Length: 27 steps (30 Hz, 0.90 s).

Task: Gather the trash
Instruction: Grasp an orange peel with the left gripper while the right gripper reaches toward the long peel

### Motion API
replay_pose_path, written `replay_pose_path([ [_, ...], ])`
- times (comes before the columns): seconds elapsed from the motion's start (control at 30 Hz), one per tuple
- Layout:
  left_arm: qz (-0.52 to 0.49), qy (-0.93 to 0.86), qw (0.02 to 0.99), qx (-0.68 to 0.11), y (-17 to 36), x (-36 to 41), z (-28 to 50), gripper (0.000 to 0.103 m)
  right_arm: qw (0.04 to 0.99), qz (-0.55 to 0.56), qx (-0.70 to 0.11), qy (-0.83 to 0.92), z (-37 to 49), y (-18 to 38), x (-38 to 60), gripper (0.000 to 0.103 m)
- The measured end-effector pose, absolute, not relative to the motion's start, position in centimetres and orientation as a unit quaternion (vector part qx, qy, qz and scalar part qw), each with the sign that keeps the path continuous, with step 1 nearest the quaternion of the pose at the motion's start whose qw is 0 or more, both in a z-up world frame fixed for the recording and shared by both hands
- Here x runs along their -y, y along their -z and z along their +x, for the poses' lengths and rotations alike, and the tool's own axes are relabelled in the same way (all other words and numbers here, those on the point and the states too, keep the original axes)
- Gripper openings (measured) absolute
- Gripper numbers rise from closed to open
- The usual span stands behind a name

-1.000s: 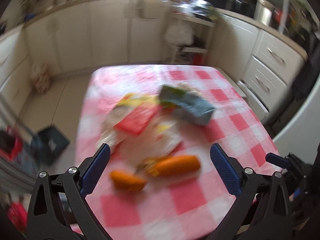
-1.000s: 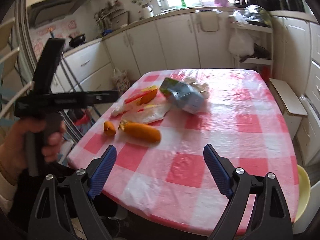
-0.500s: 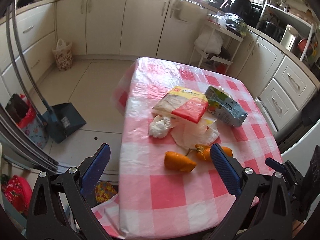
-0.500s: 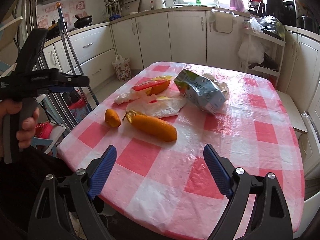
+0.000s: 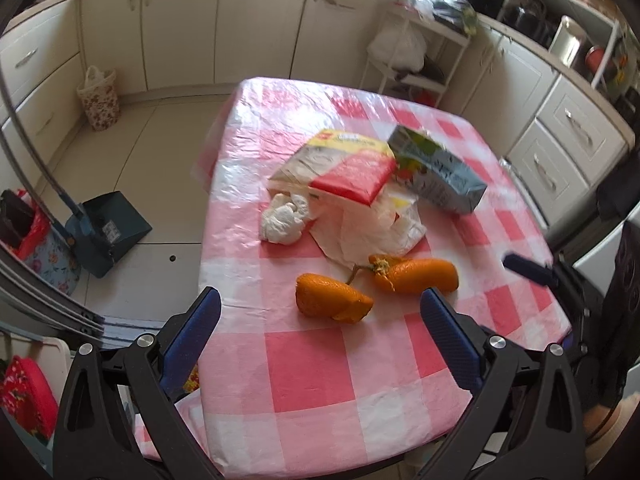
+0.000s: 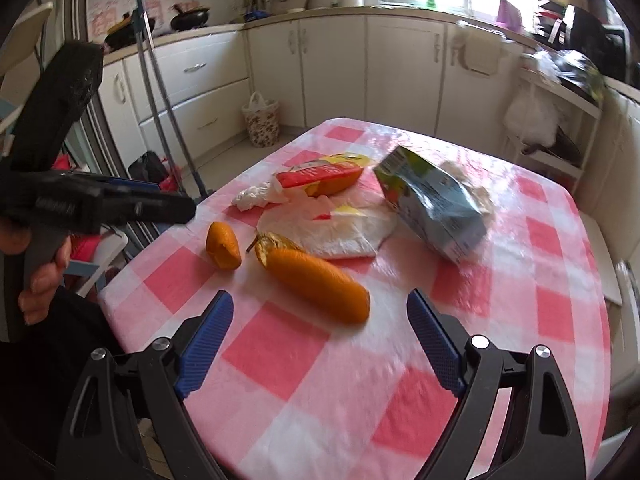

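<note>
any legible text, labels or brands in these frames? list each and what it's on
None can be read.
Yellow-and-red packet: dark print on the yellow band, too blurred.
Blue-green carton: printed graphics and small text, blurred by motion.
Dustpan: white sticker, too small.
Left gripper: pale lettering on its side, illegible.

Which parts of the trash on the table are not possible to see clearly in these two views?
- Blue carton, right wrist view: print smeared by blur; the pale thing behind it is unidentifiable.
- Red and yellow package, left wrist view: label too small to read.
- Plastic bag, left wrist view: partly covered by the package.
- No trash bin identifiable in either view.
</note>
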State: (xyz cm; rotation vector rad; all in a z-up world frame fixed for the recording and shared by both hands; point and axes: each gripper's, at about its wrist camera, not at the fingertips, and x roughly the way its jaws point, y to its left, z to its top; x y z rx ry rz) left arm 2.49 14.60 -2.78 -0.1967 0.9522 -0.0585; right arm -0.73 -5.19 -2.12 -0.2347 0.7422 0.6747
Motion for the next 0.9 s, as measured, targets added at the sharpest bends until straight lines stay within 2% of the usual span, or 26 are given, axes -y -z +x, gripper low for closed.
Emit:
replay_pose_path([
  [0.17, -0.091, 0.026, 0.879, -0.468, 3.5, -14.5, 3.5, 0.097, 0.855, -0.149, -0.36, -0.343, 1.3, 3.7, 2.9, 0.083],
  [0.33, -0.088, 0.036, 0.868, -0.488, 4.7, -14.2, 5.2, 0.091, 0.839, -0.145, -0.386, -0.355, 2.3, 4.5, 3.1, 0.047],
  [0.43, -0.079, 0.041, 0.862, -0.498, 5.4, -14.0, 6.0, 0.084, 0.835, -0.147, -0.391, -0.358, 2.4, 4.4, 4.0, 0.034],
  [0.53, -0.065, 0.046, 0.859, -0.506, 6.0, -13.2, 6.6, 0.081, 0.833, -0.134, -0.401, -0.357, 2.3, 4.1, 5.9, 0.026],
  [0.77, -0.036, 0.055, 0.856, -0.513, 6.8, -11.0, 7.5, 0.067, 0.834, -0.125, -0.404, -0.356, 1.5, 3.6, 8.4, 0.021],
  [0.87, -0.034, 0.056, 0.858, -0.51, 6.7, -10.6, 7.6, 0.05, 0.833, -0.121, -0.405, -0.357, 1.2, 3.4, 9.2, 0.021],
  [0.9, -0.036, 0.055, 0.858, -0.51, 6.7, -10.6, 7.6, 0.041, 0.83, -0.118, -0.409, -0.361, 1.3, 3.3, 9.4, 0.022],
])
